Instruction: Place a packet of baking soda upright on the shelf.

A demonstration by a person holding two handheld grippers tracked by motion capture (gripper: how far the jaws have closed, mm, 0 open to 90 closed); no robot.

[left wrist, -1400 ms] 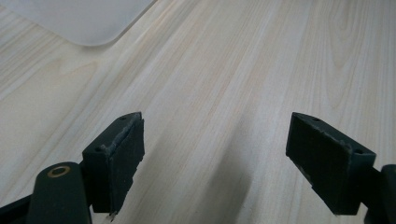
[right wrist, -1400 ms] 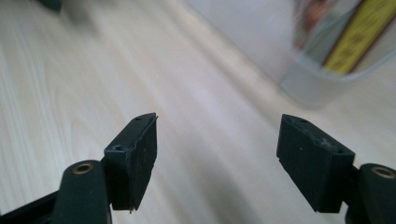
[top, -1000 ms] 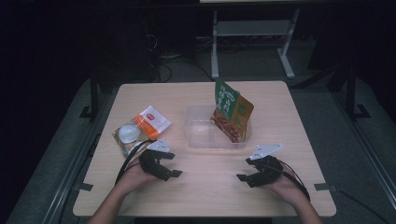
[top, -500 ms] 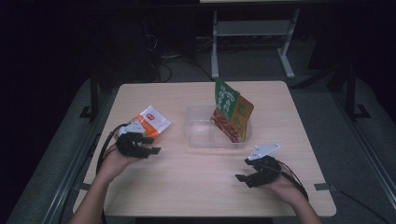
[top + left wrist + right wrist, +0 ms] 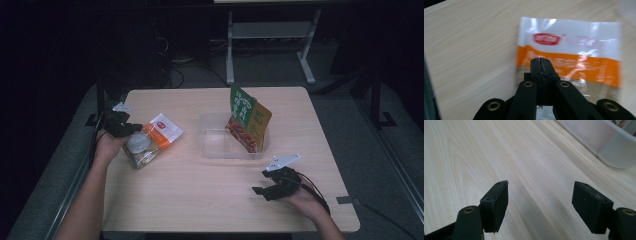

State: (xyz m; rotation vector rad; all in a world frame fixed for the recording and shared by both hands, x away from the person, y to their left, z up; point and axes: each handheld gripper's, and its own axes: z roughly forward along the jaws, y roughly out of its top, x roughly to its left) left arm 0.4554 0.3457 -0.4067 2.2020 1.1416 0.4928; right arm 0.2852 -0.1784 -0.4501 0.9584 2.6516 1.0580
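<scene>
An orange and white packet [image 5: 161, 132] [image 5: 574, 50] with a red logo lies at the table's left side, its clear end holding a round pale thing [image 5: 137, 144]. My left gripper [image 5: 131, 129] [image 5: 541, 60] hovers over the packet's left end. Its jaws have just been closing and now meet, with nothing visible between the pads. Near the front right, my right gripper [image 5: 260, 191] [image 5: 540, 197] rests low over bare wood, jaws wide apart and holding nothing.
A clear plastic tub [image 5: 215, 145] [image 5: 614, 152] sits mid-table, with a green and orange pouch [image 5: 247, 122] leaning upright in its right end. The wooden table [image 5: 200, 200] has bare wood across its front. A white stand [image 5: 270, 35] is behind the table.
My left hand has swung from the table's front toward the left edge, ending over the packet, and its jaws have closed. The right hand has stayed put.
</scene>
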